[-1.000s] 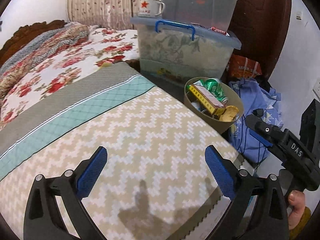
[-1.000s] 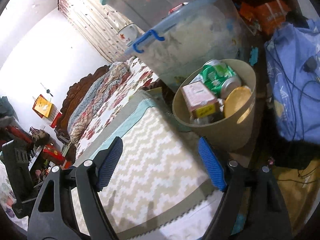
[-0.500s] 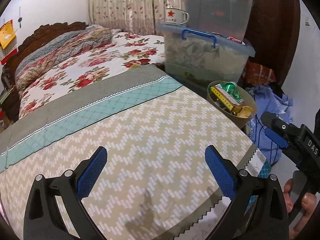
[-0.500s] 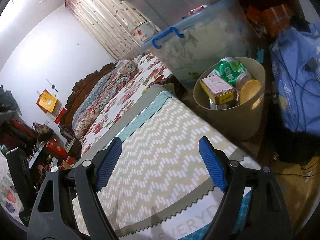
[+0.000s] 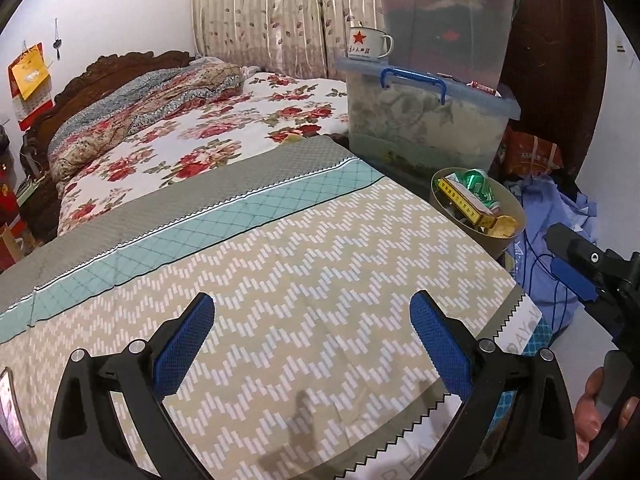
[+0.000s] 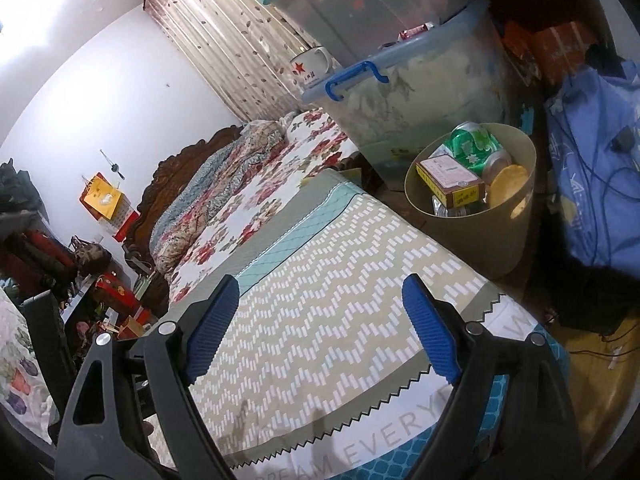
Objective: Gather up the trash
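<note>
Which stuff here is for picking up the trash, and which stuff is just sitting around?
For the trash job:
- bin
- green can in it
- box in it
- left gripper, open and empty
- right gripper, open and empty

Just sitting around:
- star mug
- storage tubs
- bed
- blue cloth

The beige round trash bin (image 6: 476,236) hides its lower contents beneath a red-and-yellow cardboard box (image 6: 450,184); the bedspread's printed lettering (image 6: 384,436) is cut off.

Home bedroom: quilted bed (image 5: 248,216), curtains (image 5: 276,16)
</note>
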`<state>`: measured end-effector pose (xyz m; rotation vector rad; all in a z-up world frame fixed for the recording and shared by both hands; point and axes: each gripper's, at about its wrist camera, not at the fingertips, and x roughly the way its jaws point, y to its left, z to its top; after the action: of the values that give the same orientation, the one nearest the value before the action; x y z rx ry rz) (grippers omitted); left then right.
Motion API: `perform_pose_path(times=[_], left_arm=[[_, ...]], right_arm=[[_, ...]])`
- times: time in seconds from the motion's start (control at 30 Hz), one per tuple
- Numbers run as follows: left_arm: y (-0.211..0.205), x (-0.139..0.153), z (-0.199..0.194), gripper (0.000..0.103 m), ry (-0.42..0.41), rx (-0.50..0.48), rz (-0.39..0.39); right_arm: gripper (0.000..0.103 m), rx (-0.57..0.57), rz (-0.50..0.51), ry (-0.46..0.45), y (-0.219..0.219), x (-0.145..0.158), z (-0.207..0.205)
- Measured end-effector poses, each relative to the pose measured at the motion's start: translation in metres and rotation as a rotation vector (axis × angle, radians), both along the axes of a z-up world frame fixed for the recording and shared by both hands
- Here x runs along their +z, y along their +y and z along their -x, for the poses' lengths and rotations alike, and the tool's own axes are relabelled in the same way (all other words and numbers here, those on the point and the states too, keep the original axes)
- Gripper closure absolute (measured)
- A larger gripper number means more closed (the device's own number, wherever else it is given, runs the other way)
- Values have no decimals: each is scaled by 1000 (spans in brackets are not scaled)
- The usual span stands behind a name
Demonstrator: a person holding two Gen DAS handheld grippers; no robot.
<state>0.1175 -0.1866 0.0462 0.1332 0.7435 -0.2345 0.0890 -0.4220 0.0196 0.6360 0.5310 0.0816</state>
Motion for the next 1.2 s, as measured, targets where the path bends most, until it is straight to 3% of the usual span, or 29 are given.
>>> perform_pose_path(times=[0.27, 1.2], left_arm=[[-4, 10, 12, 9, -60, 20, -33], [-8, 20, 41, 9, -90, 37, -68]], right_arm=[[19, -13, -8, -26, -3, 7, 11], [14, -14, -38, -84, -3, 18, 47]])
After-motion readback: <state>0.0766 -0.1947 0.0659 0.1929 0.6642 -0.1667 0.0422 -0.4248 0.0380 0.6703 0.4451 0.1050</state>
